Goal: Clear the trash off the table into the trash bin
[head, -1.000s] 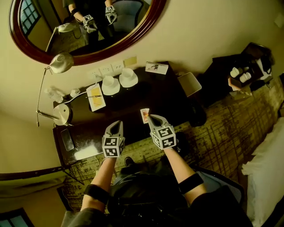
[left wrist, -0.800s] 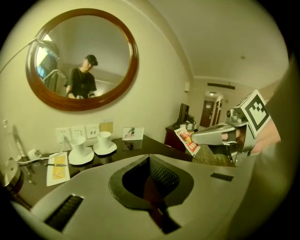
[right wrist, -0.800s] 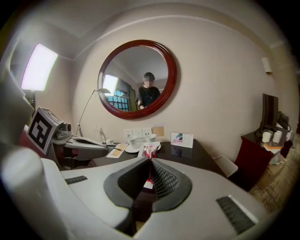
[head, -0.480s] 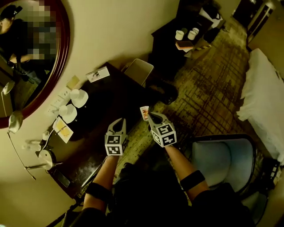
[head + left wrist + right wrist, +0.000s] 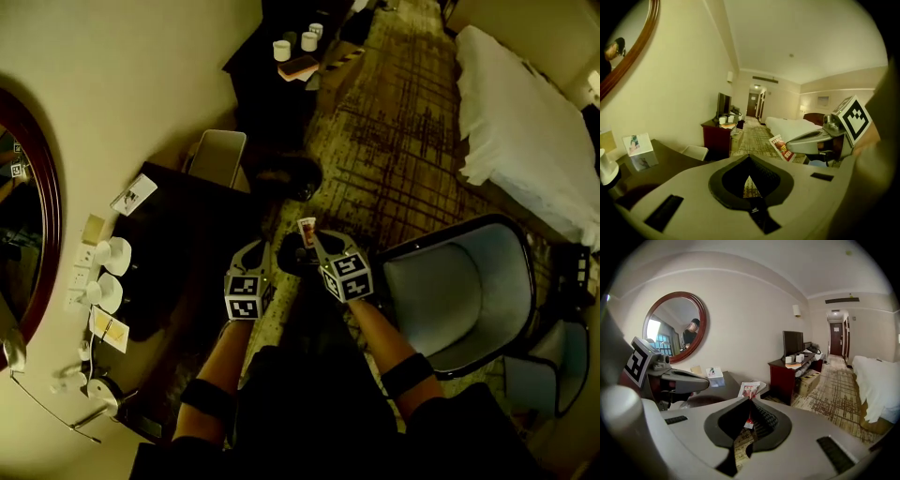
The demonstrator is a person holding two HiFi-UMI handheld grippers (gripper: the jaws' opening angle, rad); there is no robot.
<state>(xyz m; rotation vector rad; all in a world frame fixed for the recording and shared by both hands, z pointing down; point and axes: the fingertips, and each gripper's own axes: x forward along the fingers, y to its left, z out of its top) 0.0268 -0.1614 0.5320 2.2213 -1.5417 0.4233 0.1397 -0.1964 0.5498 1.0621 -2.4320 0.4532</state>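
Right claw (image 5: 316, 240) pinching small packet (image 5: 307, 229), perhaps a wrapper, left claw (image 5: 251, 249) closed, empty

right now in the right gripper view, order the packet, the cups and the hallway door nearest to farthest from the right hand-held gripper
1. packet, pinched in the right hand-held gripper
2. cups, on the cabinet, mid-room
3. door, at the hallway's far end

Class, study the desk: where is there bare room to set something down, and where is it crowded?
Bare: the dark middle of the desk, between the cups by the wall and its near edge; also the carpet between desk and bed. Crowded: the wall side, with cups, card, yellow leaflet and lamp.
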